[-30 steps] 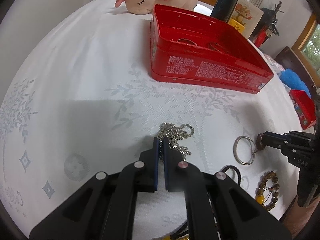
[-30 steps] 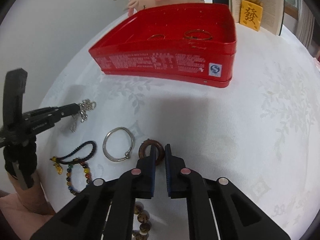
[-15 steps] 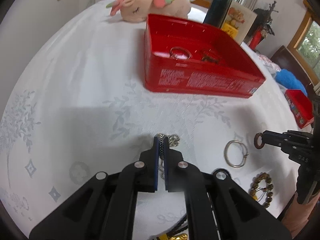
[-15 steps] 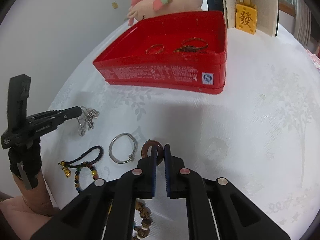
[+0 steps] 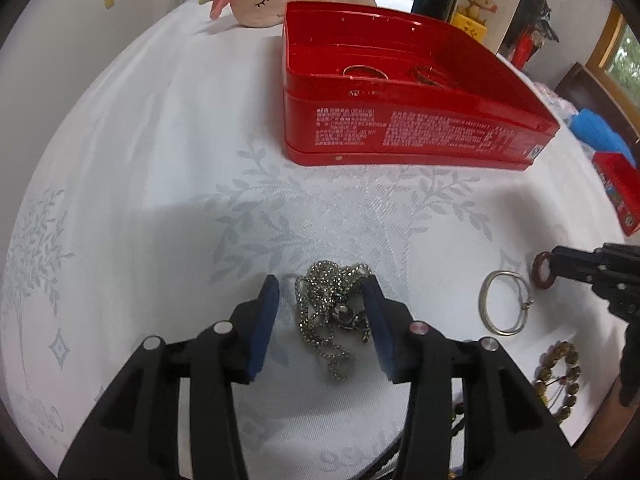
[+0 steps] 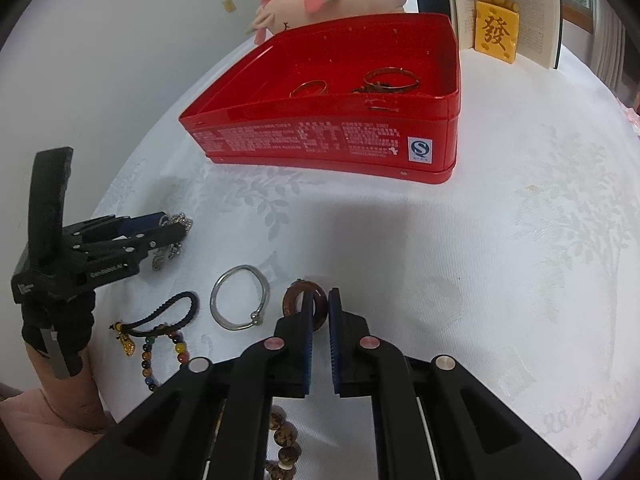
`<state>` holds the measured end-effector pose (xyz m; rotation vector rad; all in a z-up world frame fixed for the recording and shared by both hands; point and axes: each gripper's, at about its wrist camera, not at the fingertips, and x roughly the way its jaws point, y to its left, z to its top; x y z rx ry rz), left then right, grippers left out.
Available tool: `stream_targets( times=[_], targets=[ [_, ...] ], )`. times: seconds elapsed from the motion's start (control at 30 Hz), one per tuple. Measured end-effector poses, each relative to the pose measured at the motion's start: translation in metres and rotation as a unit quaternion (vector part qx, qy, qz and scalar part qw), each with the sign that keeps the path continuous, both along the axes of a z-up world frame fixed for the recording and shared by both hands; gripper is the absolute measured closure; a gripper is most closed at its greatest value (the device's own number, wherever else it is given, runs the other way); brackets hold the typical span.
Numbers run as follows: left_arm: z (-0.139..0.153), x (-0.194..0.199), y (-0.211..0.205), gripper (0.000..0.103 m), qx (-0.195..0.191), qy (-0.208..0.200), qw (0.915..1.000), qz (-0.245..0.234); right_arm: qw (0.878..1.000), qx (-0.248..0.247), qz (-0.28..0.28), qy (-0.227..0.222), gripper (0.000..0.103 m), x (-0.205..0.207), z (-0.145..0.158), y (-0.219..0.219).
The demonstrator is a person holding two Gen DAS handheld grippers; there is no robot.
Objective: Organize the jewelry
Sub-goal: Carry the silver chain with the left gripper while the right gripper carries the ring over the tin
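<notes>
White patterned tabletop point(image 5: 168, 128) carries a red tin point(image 5: 400, 136). Near it, the left claw point(image 5: 322, 304) is opening, a silver chain point(image 5: 334, 312) heaped loose between its pads. Right view: right claw point(image 6: 319, 312) clenched on a brown ring point(image 6: 298, 294), near the tin.

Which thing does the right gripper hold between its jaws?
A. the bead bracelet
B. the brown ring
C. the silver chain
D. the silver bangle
B: the right gripper has its jaws shut on the rim of the brown ring, while the silver bangle lies free on the cloth beside it.
</notes>
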<state>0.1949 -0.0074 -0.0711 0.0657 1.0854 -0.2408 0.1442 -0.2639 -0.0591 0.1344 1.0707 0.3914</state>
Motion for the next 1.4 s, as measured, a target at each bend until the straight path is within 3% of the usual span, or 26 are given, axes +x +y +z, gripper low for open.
stream_targets(
  times=[0.03, 0.07, 0.13, 0.43, 0.7, 1.4],
  targets=[
    [0.0, -0.001, -0.002, 0.08, 0.004, -0.001, 1.0, -0.004, 1.0, 0.002, -0.001, 0.001, 0.096, 0.0, 0.0, -0.001],
    [-0.001, -0.001, -0.003, 0.085, 0.003, 0.0, 1.0, -0.006, 1.0, 0.002, -0.001, 0.001, 0.096, 0.001, 0.0, -0.001],
    [-0.001, -0.002, -0.005, 0.089, 0.004, -0.001, 0.9999, -0.011, 1.0, 0.005, -0.003, 0.002, 0.096, 0.001, -0.001, -0.002],
    [0.003, -0.006, 0.003, 0.09, -0.03, -0.013, 0.9995, -0.006, 1.0, 0.014, -0.008, 0.005, 0.096, 0.002, -0.002, -0.009],
    [0.031, -0.012, 0.018, 0.091, -0.066, -0.044, 0.9968, 0.009, 0.999, 0.034, -0.009, -0.001, 0.096, 0.001, 0.004, -0.014],
    [0.104, -0.01, -0.002, 0.091, -0.088, -0.104, 0.9903, -0.027, 0.997, 0.049, -0.005, -0.063, 0.096, 0.004, 0.063, -0.021]
  ],
)
